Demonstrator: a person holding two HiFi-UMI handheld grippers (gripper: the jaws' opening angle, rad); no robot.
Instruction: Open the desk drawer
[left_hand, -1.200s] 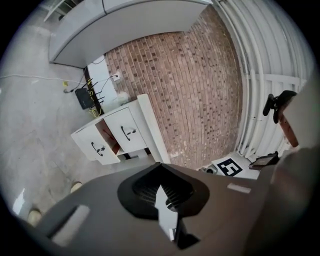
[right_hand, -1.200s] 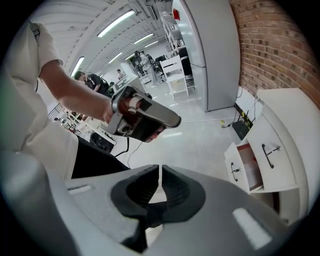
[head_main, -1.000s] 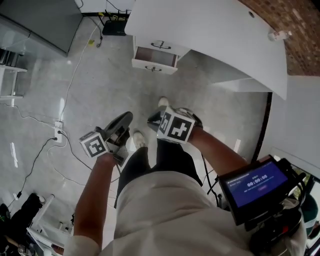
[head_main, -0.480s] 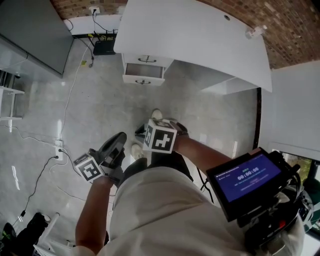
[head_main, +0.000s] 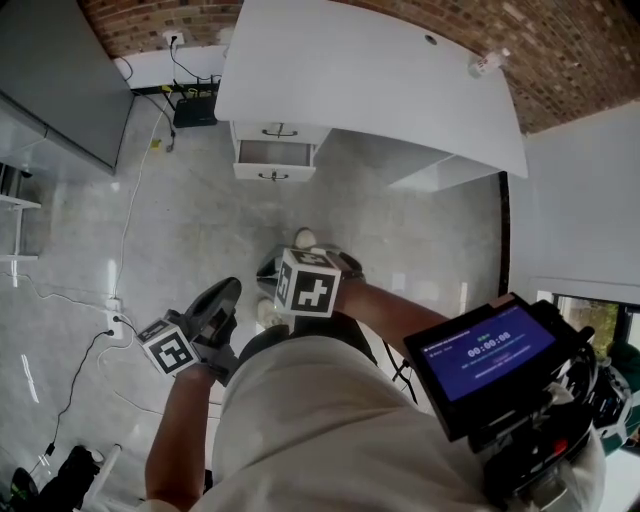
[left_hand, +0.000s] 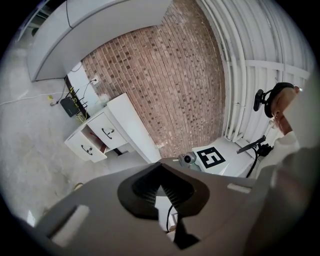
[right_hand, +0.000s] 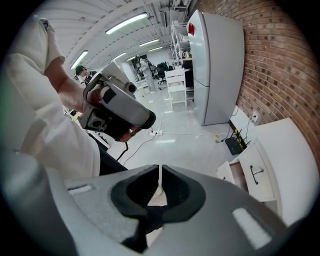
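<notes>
The white desk (head_main: 370, 70) stands against the brick wall, far ahead of me. Of its two drawers, the lower drawer (head_main: 272, 160) stands pulled out and the upper drawer (head_main: 280, 131) is closed; both show in the left gripper view, the open drawer (left_hand: 86, 145) in front. My left gripper (head_main: 226, 292) hangs low by my left hip, jaws shut on nothing. My right gripper (right_hand: 159, 172) is close to my waist, its marker cube (head_main: 308, 283) on top, also shut and empty. Neither gripper is near the desk.
A small bottle (head_main: 487, 62) lies on the desk's far right. A black box (head_main: 194, 110) with cables sits on the floor left of the desk, and a power strip (head_main: 112, 320) lies by my left. A chest-mounted screen (head_main: 490, 360) juts out at right.
The desk has moved farther away and higher in the head view as I stepped back. Both grippers dropped closer to my body. The lower drawer stays open.
</notes>
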